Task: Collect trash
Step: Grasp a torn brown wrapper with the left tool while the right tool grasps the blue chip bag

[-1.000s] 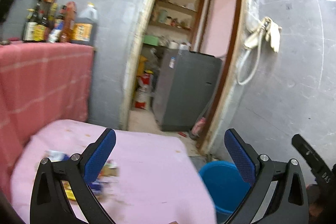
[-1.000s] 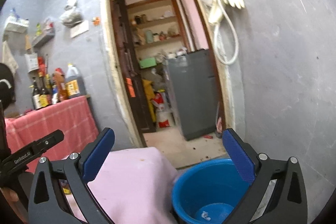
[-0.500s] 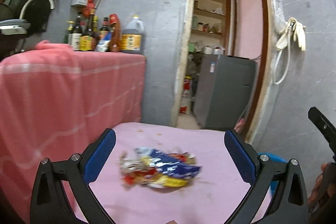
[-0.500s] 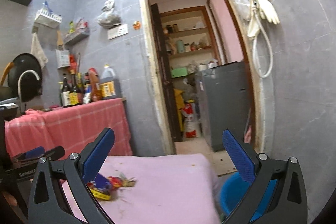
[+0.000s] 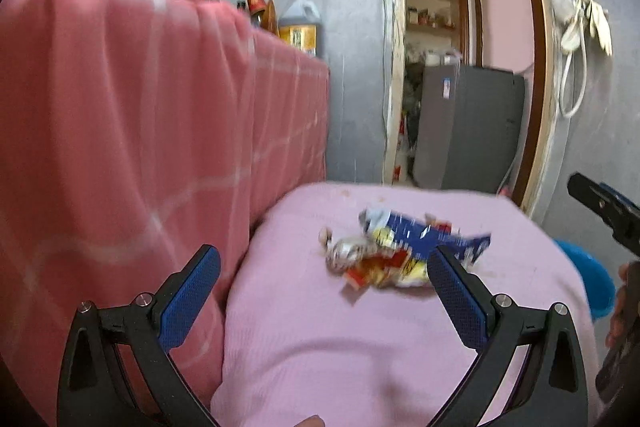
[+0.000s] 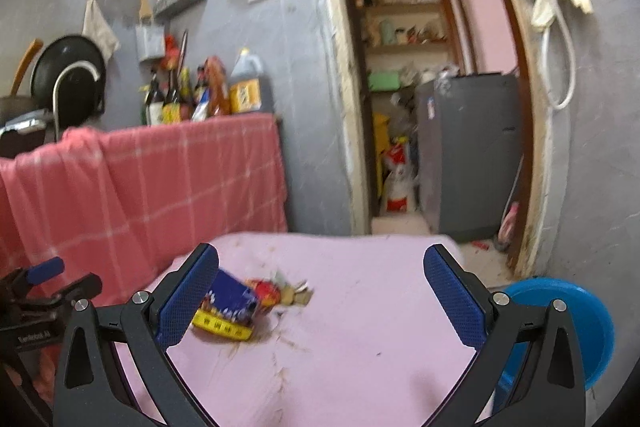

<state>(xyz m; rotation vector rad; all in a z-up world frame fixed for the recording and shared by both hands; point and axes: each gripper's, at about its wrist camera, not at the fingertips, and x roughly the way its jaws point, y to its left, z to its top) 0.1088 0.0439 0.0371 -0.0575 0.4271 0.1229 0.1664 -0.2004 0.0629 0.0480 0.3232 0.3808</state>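
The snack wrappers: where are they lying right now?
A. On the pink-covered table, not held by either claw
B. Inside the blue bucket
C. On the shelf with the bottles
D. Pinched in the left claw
A. The crumpled wrappers sit loose on the pink table cover; the left claw and the right claw are both wide open, and the blue bucket stands off beside the table.
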